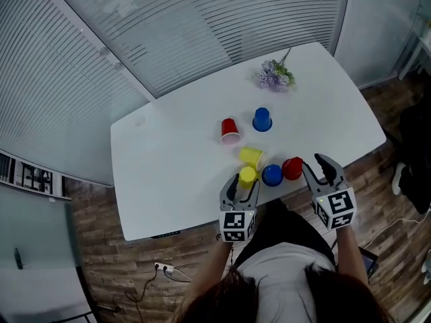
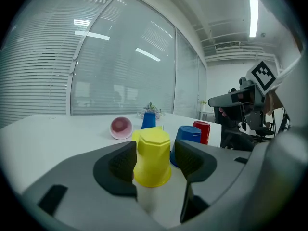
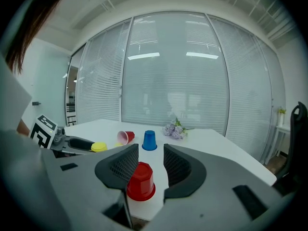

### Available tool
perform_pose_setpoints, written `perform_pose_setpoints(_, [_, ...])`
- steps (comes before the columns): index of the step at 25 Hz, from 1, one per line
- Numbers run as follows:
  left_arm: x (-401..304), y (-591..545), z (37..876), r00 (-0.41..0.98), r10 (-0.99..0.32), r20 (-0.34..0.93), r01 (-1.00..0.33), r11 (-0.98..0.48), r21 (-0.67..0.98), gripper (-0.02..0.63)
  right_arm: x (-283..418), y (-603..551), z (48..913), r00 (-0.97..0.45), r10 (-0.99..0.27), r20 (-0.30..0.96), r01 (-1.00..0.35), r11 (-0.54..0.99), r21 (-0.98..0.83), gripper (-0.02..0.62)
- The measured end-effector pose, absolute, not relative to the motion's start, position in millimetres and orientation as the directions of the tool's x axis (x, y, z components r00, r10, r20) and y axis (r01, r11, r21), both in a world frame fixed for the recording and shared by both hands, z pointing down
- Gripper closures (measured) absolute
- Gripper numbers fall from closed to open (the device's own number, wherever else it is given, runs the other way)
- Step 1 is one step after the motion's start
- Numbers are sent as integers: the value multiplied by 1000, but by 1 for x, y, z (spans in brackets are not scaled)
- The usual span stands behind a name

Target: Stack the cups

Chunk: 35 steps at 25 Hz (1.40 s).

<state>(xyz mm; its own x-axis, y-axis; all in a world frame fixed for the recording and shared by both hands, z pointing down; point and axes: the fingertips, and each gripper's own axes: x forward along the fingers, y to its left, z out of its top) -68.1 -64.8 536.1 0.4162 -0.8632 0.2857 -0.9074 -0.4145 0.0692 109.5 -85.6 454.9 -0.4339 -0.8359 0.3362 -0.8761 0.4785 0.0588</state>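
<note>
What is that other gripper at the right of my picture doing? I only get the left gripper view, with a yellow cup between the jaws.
Observer: In its own view, the right gripper has an upside-down red cup standing between its open jaws.
Operator: Is anything hiding behind my yellow cup?
Observer: Yes. The head view shows a second yellow cup lying on its side just beyond it.
Operator: Does my cup sit far in on the table?
Observer: No. From above, it stands close to the edge nearest the person.
</note>
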Motion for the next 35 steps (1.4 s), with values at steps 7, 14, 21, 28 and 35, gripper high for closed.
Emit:
perform_pose_setpoints(7, [-67, -58, 538, 434, -854, 288, -901, -415, 127, 354, 99, -102, 435, -469, -811, 351, -842, 530, 101, 417])
perform_pose_setpoints(14, [-79, -44, 532, 412, -864, 289, -909, -367, 198, 354, 83, -129, 427, -548, -727, 414, -769, 633, 94, 417])
perform_pose_setpoints(21, [-106, -30, 518, 323, -901, 290, -933, -251, 257, 411, 66, -155, 427, -606, -652, 456, -699, 710, 85, 414])
perform_pose_setpoints(28, [-145, -28, 526, 159, -918, 362, -964, -65, 259, 573, 55, -193, 434, -656, -557, 510, -606, 791, 83, 392])
perform_pose_setpoints(35, [-167, -21, 542, 53, -896, 441, -971, 57, 231, 580, 41, -221, 457, -688, -446, 573, -501, 863, 71, 367])
